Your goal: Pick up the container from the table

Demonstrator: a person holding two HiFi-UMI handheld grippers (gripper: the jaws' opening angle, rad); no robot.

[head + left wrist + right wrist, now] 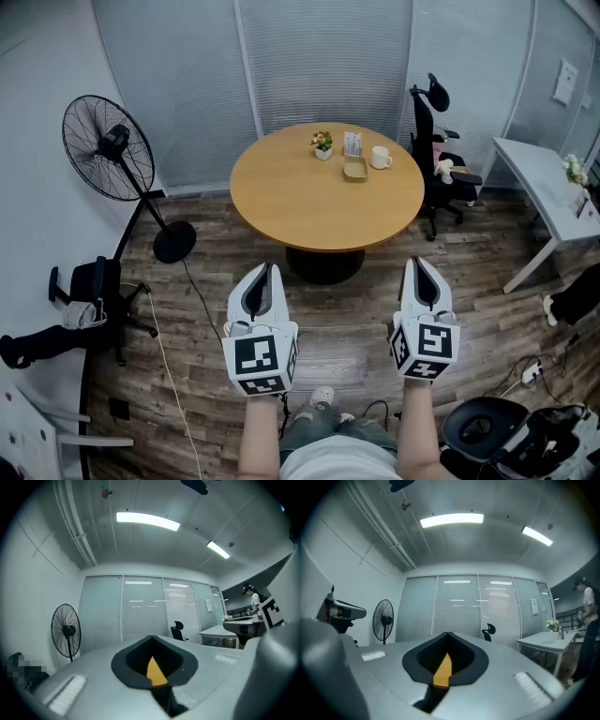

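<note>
Container (354,170): a shallow tan dish on the far part of the round wooden table (300,206), lying flat and untouched. Just behind it stands a small card holder (352,142); a white mug (380,157) sits just to its right, and a small potted plant (322,144) is near its left.

The table stands on a dark plank floor (216,281), well ahead of both my grippers.

My left gripper (265,270) and my right gripper (416,263) are held side by side over the floor on the near side of the table, apart from each other and pointing toward it. In the left gripper view my left gripper (152,637) has its jaws closed tip to tip with nothing between them. Only a wedge of orange shows through the dark hollow behind the tips. The right gripper view shows the same for my right gripper (448,633): jaws pressed together, empty.

Surroundings: a black standing fan (108,147) at the left wall, a black office chair (433,155) just right of the table, and a white desk (539,178) at the far right.
</note>
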